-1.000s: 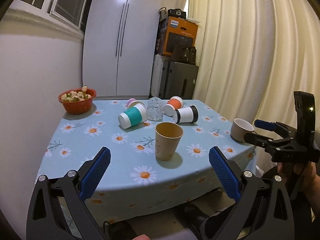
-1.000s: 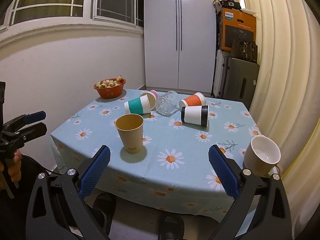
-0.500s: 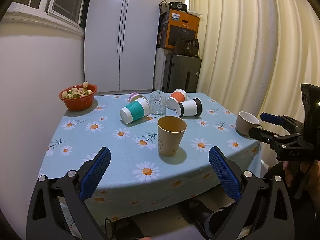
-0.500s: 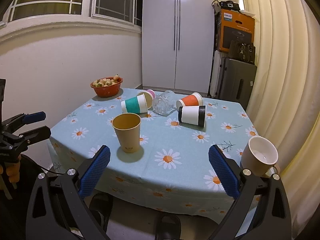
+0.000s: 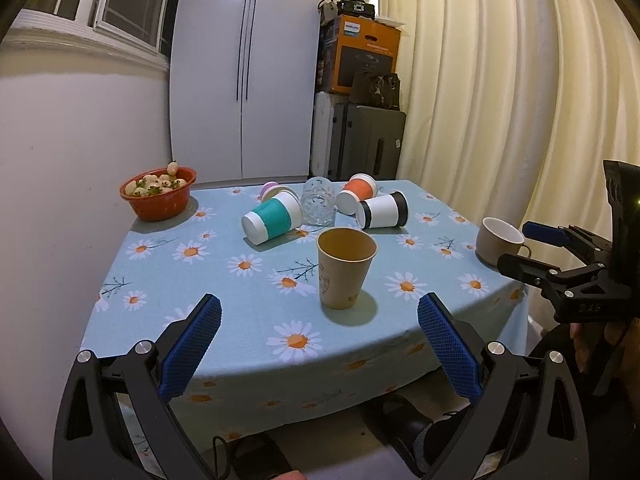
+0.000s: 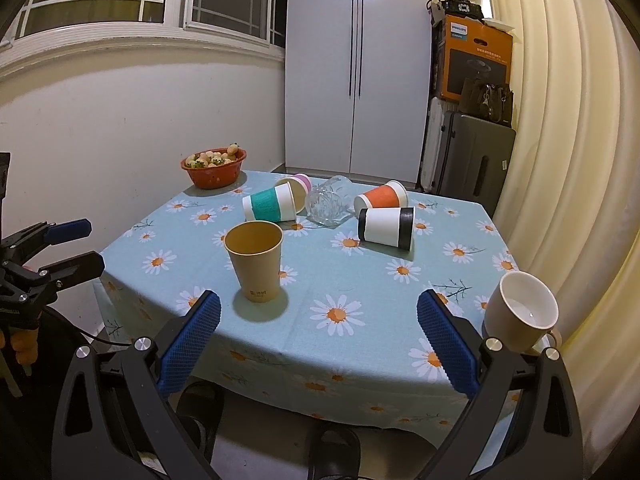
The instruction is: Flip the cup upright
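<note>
Several cups lie on their sides at the far middle of the daisy tablecloth table (image 5: 224, 280): a teal-banded cup (image 5: 272, 223) (image 6: 269, 207), a pink cup (image 5: 272, 191), a clear glass (image 5: 319, 207) (image 6: 329, 203), an orange cup (image 5: 357, 193) (image 6: 382, 199) and a black-and-white cup (image 5: 383, 210) (image 6: 386, 227). A tan paper cup (image 5: 345, 267) (image 6: 255, 265) stands upright near the front. A beige mug (image 5: 498, 241) (image 6: 521, 312) stands upright at the right edge. My left gripper (image 5: 319, 350) and right gripper (image 6: 319, 346) are open and empty, held off the table's near edge.
A red bowl of fruit (image 5: 159, 192) sits at the table's far left corner by the wall. A white wardrobe (image 5: 244, 68), suitcases (image 5: 360, 140) with a box on top, and curtains (image 5: 500, 100) stand behind the table. Each gripper shows in the other's view (image 5: 568, 264) (image 6: 44, 256).
Both grippers have drifted slightly, so the table sits a little differently in each view. No cup has moved and both stay open.
</note>
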`<action>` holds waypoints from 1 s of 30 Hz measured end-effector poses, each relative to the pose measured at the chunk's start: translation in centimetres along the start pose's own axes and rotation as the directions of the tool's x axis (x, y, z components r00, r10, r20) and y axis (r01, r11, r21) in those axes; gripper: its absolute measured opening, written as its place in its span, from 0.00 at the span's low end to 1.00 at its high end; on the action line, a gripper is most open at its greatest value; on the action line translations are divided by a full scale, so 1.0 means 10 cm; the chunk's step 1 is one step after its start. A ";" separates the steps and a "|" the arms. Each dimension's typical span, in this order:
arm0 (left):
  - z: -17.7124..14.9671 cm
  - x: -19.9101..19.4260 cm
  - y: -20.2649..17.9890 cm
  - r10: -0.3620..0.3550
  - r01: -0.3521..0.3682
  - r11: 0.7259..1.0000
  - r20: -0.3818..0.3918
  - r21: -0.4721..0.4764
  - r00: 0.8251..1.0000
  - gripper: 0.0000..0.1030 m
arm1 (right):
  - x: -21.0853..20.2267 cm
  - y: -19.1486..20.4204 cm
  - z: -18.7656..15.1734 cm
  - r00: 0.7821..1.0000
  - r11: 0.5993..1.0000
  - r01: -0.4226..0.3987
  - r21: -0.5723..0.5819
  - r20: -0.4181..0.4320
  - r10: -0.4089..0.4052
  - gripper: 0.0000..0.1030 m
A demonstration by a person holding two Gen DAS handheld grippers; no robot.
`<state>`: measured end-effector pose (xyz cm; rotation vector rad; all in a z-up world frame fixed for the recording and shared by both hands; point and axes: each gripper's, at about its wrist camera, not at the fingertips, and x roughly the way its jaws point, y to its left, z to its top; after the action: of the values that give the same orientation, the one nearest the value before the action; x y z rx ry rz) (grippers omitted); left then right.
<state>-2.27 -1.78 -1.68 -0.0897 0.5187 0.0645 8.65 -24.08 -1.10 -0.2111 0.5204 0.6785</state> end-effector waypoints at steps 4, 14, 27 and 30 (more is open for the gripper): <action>0.00 -0.01 0.00 0.003 -0.003 1.000 0.001 0.001 1.000 0.93 | 0.00 -0.01 0.00 1.000 1.000 0.000 0.000 0.002 0.000 0.95; 0.00 -0.01 0.00 0.001 -0.001 1.000 0.003 0.003 1.000 0.94 | 0.01 -0.02 -0.03 1.000 1.000 0.003 -0.001 0.003 -0.003 0.95; -0.01 0.00 0.00 -0.003 0.003 1.000 -0.003 0.004 1.000 0.94 | 0.01 -0.03 -0.04 1.000 1.000 0.004 -0.005 0.002 -0.004 0.95; -0.01 0.00 0.00 -0.003 0.003 1.000 -0.005 0.005 1.000 0.94 | 0.00 -0.05 -0.05 1.000 1.000 0.004 -0.006 0.001 -0.004 0.95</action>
<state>-2.31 -1.75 -1.74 -0.0856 0.5238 0.0598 8.79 -24.62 -1.48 -0.2170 0.5168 0.6760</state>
